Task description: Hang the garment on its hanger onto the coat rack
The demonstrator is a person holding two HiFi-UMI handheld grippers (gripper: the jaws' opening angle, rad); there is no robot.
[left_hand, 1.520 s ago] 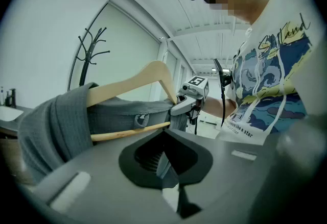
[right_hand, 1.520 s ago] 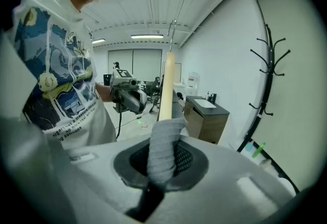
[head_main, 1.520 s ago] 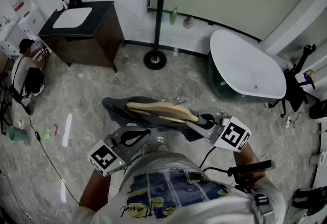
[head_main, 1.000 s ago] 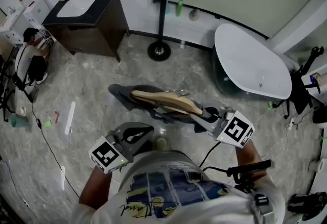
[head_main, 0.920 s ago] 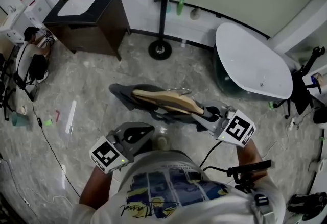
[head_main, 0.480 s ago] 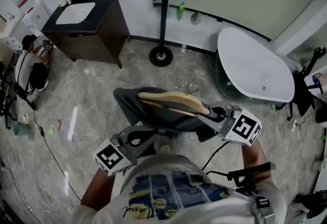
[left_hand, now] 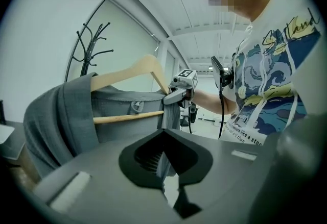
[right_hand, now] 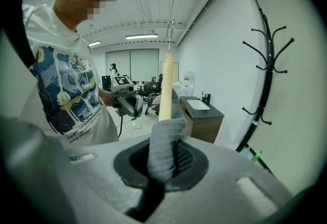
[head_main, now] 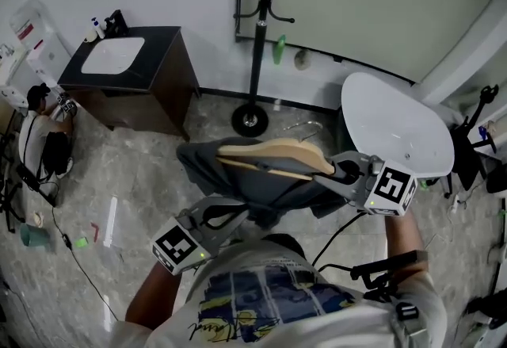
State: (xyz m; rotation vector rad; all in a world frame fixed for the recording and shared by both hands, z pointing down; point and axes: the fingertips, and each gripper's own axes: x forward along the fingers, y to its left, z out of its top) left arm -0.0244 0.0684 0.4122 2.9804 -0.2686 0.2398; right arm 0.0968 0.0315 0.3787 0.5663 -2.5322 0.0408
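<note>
- While the tall black metal coat rack (head_main: 261, 37) stands against the far wall, well apart from the load, there's a gap to cross. The likely trouble is a swing on the way that knocks the pole or misses a peg.
- The grey fabric garment (head_main: 204, 166) is up in the air in front of the person, between the two grippers, draped over its hanger and sagging below it. It's folded thick over the bar with a loose tail hanging down. If that tail snags or gets pulled, the whole thing could slide off.
- The pale wooden hanger (head_main: 273, 156) lies nearly level, broad-shouldered, with a thin crossbar underneath. Tip it too far and the cloth shifts to one end.
- The right gripper (right_hand: 159, 167) has its jaws pressed together on the cloth-wrapped end of the hanger. That's a grip through fabric, so it could slip.
- The left gripper (left_hand: 164, 166) has its jaws closed on a hanging strip of the garment, low down. Tug there and the hanger twists.
- The thin metal hook (head_main: 302, 128) points towards the rack. It's small and wiry, an easy target to miss.
</note>
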